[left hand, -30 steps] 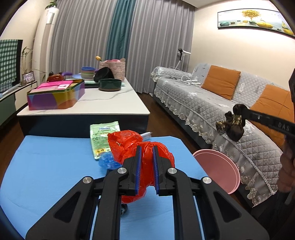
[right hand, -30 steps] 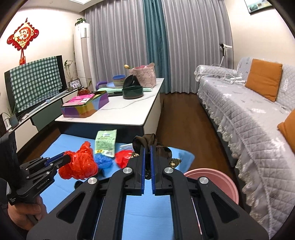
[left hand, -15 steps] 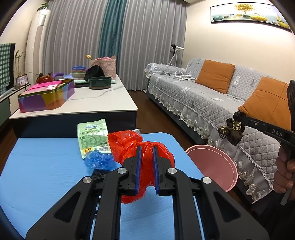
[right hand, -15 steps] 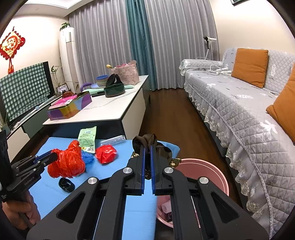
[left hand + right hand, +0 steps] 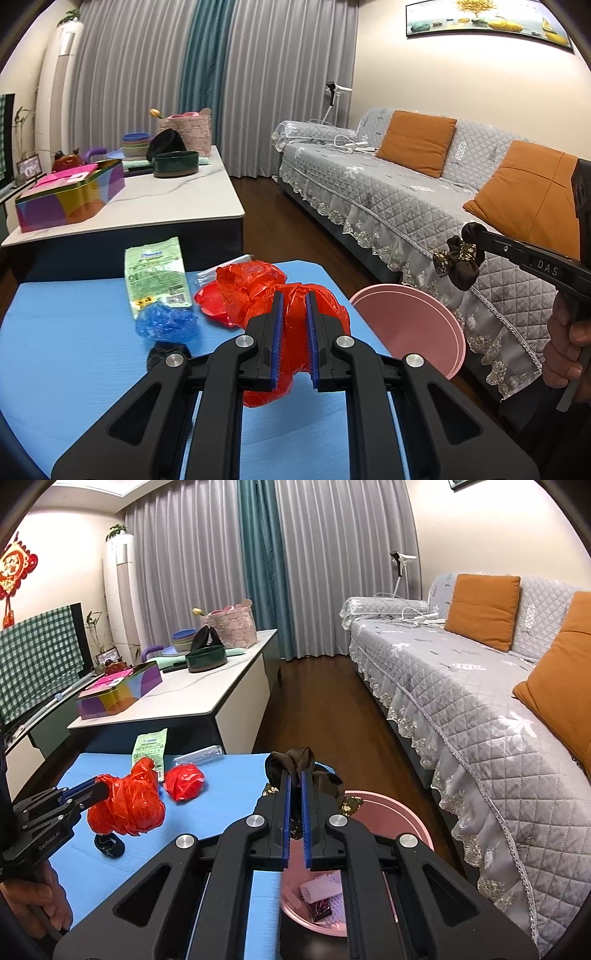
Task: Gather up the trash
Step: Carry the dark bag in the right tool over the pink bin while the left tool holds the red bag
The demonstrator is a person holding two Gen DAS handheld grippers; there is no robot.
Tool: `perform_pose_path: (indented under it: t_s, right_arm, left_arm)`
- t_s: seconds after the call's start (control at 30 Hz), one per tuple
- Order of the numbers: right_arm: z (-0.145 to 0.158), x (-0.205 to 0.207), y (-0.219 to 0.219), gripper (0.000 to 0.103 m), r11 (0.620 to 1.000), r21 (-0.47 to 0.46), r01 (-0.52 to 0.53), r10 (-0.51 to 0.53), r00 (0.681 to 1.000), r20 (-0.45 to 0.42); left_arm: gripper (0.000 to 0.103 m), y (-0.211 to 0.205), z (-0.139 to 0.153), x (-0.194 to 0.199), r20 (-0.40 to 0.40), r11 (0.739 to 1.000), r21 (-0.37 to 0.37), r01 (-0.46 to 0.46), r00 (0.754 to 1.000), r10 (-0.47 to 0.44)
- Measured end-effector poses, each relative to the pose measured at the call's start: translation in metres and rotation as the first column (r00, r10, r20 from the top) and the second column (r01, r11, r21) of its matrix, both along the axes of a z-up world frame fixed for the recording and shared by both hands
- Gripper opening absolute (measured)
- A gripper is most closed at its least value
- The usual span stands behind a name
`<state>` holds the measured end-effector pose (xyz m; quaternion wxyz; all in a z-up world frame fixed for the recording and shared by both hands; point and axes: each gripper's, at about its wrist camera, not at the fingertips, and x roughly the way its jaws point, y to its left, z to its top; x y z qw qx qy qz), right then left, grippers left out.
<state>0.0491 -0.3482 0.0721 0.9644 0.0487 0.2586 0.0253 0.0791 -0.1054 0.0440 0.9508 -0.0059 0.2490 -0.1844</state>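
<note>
My left gripper (image 5: 294, 295) is shut on a crumpled red plastic bag (image 5: 295, 325) and holds it above the blue table (image 5: 74, 350); it also shows in the right wrist view (image 5: 125, 808). My right gripper (image 5: 295, 775) is shut on a dark brown cloth scrap (image 5: 325, 781), held over the pink bin (image 5: 413, 819); the scrap shows in the left wrist view (image 5: 460, 258) above the bin (image 5: 413, 325). On the table lie a second red wad (image 5: 184, 782), a blue wad (image 5: 164, 325), a green packet (image 5: 155, 269), a clear wrapper (image 5: 199, 755) and a small black item (image 5: 109, 845).
The bin holds white and dark scraps (image 5: 325, 897). A white coffee table (image 5: 166, 206) with a colourful tin (image 5: 70, 195) and bowls stands behind the blue table. A grey sofa (image 5: 461, 686) with orange cushions runs along the right.
Both grippers have moved to the right, holding their loads. The right gripper with the brown scrap now hangs over the pink bin, whose inside has come into view.
</note>
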Motion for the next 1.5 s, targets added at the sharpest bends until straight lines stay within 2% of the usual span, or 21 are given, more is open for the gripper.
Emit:
perform_pose_path:
  t_s: [0.47,1.27,1.5]
  right_arm:
    - [-0.004,-0.001,-0.023,0.006,0.999,0.002,0.048,-0.048,0.999,-0.004]
    - [-0.003,0.003,-0.036,0.006,0.997,-0.009,0.081,-0.081,0.997,0.003]
    - [-0.004,0.008,-0.048,0.006,0.994,0.002,0.106,-0.106,0.994,-0.001]
  left_arm:
    - [0.012,-0.023,-0.005,0.004,-0.009,0.999,0.005,0.037,0.999,-0.037]
    - [0.012,-0.041,-0.016,0.009,-0.029,0.998,0.03,0.061,0.998,-0.06]
    - [0.012,-0.06,-0.013,0.013,-0.033,0.995,0.037,0.094,0.995,-0.093]
